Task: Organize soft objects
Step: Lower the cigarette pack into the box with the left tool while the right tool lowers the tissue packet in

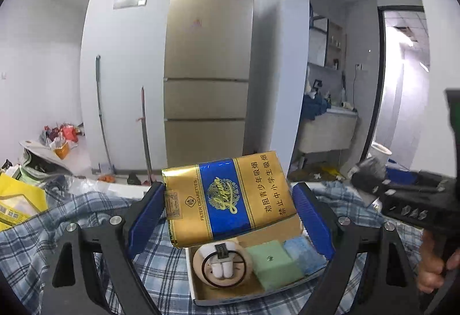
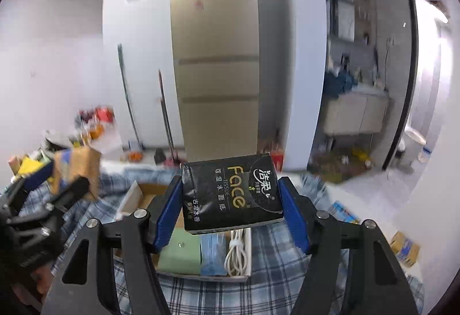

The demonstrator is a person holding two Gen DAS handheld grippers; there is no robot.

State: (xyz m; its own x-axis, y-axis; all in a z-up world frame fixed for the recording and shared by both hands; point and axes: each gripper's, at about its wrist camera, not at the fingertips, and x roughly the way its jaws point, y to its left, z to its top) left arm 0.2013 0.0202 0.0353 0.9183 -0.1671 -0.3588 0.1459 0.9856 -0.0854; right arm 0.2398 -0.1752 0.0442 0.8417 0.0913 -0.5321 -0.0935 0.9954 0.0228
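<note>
Two packs are not yet in the box (image 1: 198, 296): my left gripper (image 1: 228, 211) is closed on the gold cigarette pack (image 1: 227, 200) above it, and my right gripper (image 2: 231, 207) clamps the black tissue pack (image 2: 233, 195) above the green block (image 2: 179, 256) and blue cloth (image 2: 212, 254), I judge.

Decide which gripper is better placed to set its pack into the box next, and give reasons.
Right, probably: its tissue pack hangs directly above the box; the left gripper's cigarette pack sits beyond the far edge.

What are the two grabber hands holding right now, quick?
Left gripper: closed on the gold and blue cigarette pack.
Right gripper: closed on the black tissue pack.
</note>
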